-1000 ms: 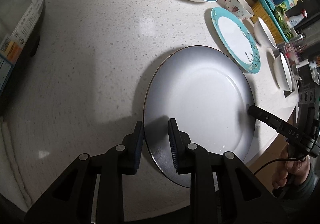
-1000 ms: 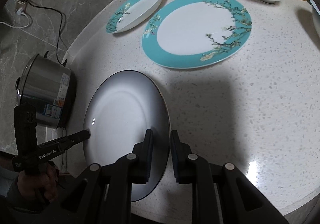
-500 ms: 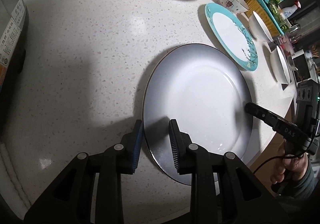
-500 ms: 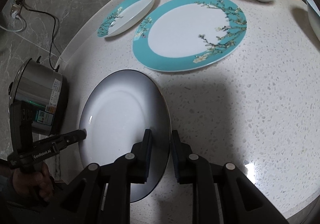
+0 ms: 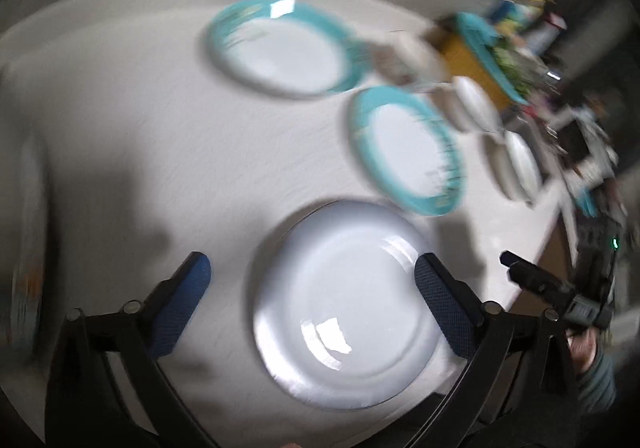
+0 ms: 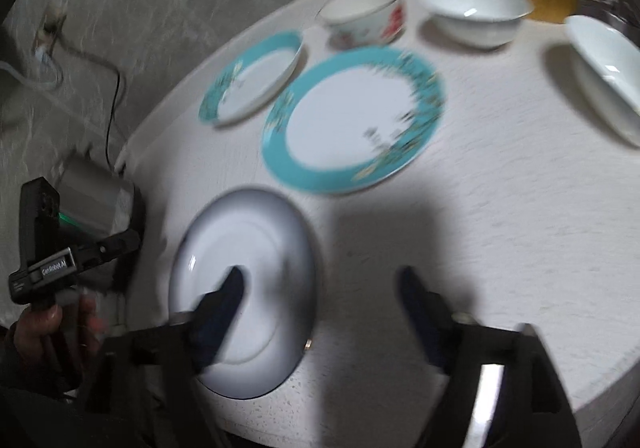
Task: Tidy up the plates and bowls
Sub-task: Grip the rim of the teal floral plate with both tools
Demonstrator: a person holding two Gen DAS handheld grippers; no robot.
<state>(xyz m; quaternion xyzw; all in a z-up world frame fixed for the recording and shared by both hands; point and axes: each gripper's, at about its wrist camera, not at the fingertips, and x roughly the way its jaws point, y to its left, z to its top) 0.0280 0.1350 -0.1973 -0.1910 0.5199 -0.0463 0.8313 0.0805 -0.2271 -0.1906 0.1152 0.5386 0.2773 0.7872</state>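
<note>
Left wrist view: my left gripper (image 5: pixel 312 284) just sprang wide, nothing pinched; grey-white plate (image 5: pixel 344 304) flat on table (image 5: pixel 160 136), near edge. My right gripper (image 6: pixel 320 288) also just spread, free of plate.

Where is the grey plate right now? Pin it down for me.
The grey plate lies flat near the table's front edge, low in both wrist views, just in front of the round teal-rimmed plate, with the steel cooker off the table's left side.
</note>
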